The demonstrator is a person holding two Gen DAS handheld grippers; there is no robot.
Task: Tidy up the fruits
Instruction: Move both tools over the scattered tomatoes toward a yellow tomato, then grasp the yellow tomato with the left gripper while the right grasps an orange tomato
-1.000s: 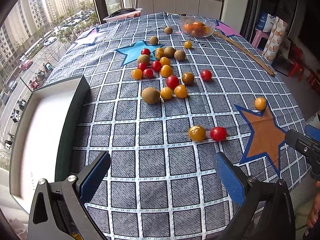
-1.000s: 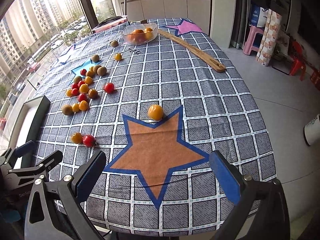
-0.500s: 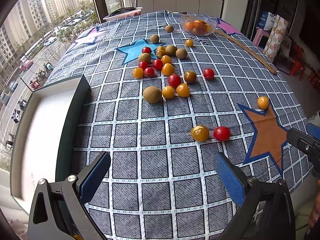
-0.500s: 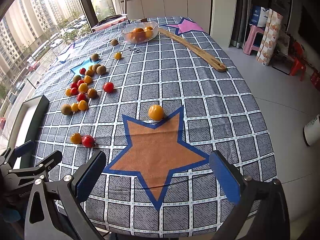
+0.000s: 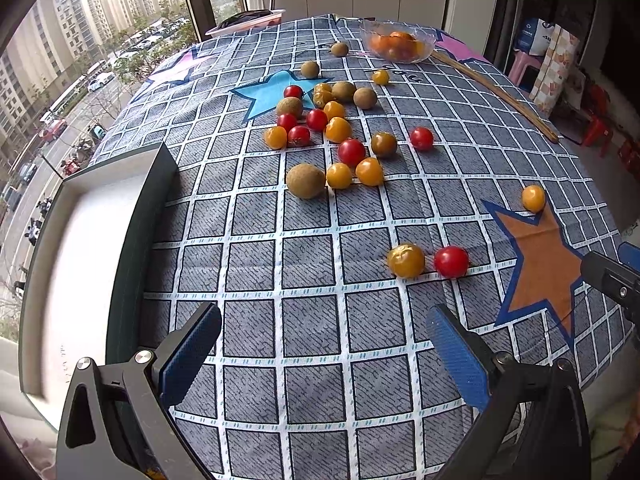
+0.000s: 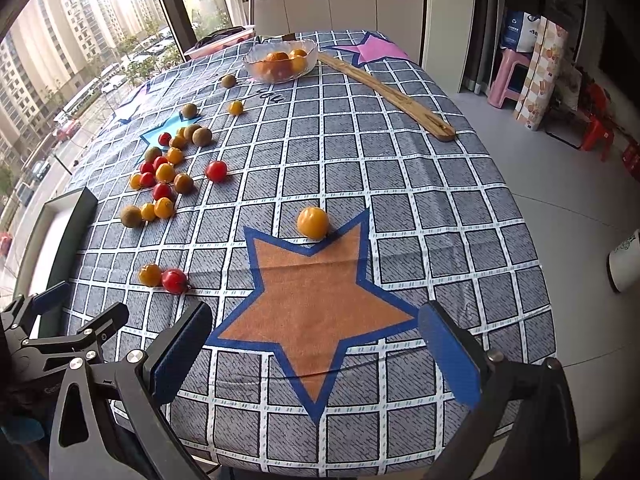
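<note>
Several red and yellow cherry tomatoes and brown round fruits lie scattered on the checked tablecloth. The main cluster [image 5: 336, 140] is mid-table; it also shows in the right wrist view [image 6: 164, 184]. A yellow tomato [image 5: 406, 260] and a red tomato [image 5: 451, 261] sit just ahead of my left gripper [image 5: 324, 350], which is open and empty. A lone yellow tomato [image 6: 313, 222] sits at the orange star's tip, ahead of my right gripper [image 6: 314, 354], also open and empty. A white tray with a dark rim [image 5: 136, 240] lies at the left.
A glass bowl of oranges [image 5: 396, 42] stands at the far end, beside a long wooden stick [image 6: 384, 90]. The table's right edge drops to the floor, with stools and bags [image 6: 536, 72] beyond. The right gripper's finger [image 5: 612, 280] shows at the left view's right edge.
My left gripper has moved slightly forward toward the yellow and red tomato pair. The right gripper has barely moved. Both stay open.
</note>
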